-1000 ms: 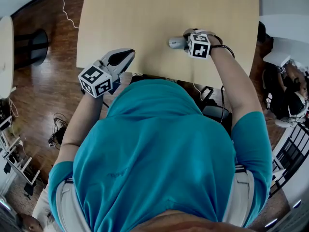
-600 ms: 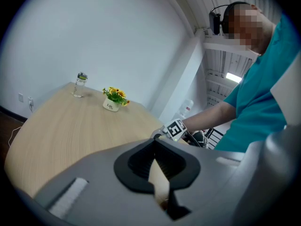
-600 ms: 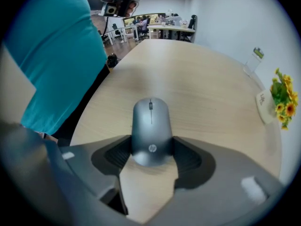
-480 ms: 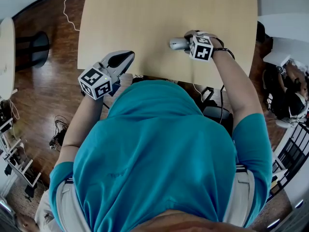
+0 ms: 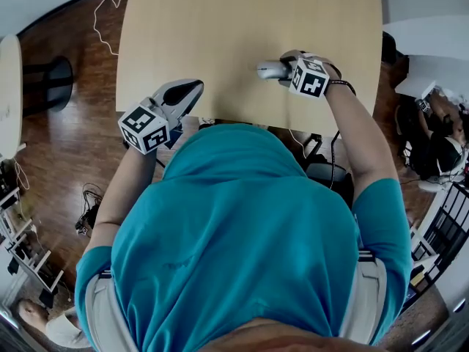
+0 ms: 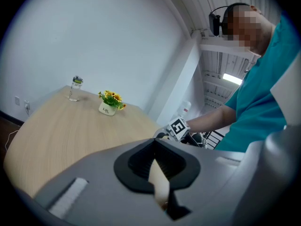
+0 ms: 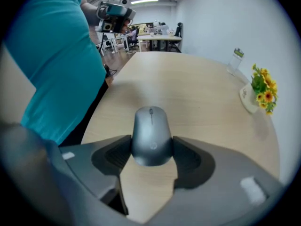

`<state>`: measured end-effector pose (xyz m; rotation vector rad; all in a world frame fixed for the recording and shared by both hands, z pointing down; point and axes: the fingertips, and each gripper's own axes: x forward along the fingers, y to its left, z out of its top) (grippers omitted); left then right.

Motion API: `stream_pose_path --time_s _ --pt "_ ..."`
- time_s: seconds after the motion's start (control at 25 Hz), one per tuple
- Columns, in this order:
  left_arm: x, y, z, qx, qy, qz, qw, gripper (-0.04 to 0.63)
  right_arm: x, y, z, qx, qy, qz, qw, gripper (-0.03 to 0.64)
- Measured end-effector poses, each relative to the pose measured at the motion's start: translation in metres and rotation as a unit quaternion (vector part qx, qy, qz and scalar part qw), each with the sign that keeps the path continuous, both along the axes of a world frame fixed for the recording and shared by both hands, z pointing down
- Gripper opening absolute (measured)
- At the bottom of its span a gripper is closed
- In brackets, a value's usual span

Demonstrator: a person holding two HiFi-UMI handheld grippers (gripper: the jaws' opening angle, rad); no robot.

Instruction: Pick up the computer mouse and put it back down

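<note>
Right gripper point(image 7: 151, 148) jaws clamped on the computer mouse point(image 7: 150, 128) sides, over tabletop point(image 5: 242, 28) near edge. Left gripper point(image 6: 154, 144) jaws closed, empty, at tabletop's near-left corner.

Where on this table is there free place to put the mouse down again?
The table is bare directly under and ahead of the mouse held in the right gripper. Only the edge by the wall is occupied: flower pot and glass jar.
</note>
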<state>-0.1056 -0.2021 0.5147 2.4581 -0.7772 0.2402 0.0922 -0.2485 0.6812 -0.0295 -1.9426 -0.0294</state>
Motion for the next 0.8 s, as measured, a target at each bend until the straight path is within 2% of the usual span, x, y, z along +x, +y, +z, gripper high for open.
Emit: stream_pose_path --time_s 0.48,0.8 --pt "0.009 -0.007 -0.022 0.024 0.010 0.005 0.9997 0.005 0.001 -0.002 -0.051 0.028 -0.070 0.042 0.996 0.278" --pt "0.015 -0.013 -0.043 0.044 0.019 0.007 0.9988 0.005 -0.001 -0.006 -0.116 0.077 -0.131 0.063 0.986 0.278"
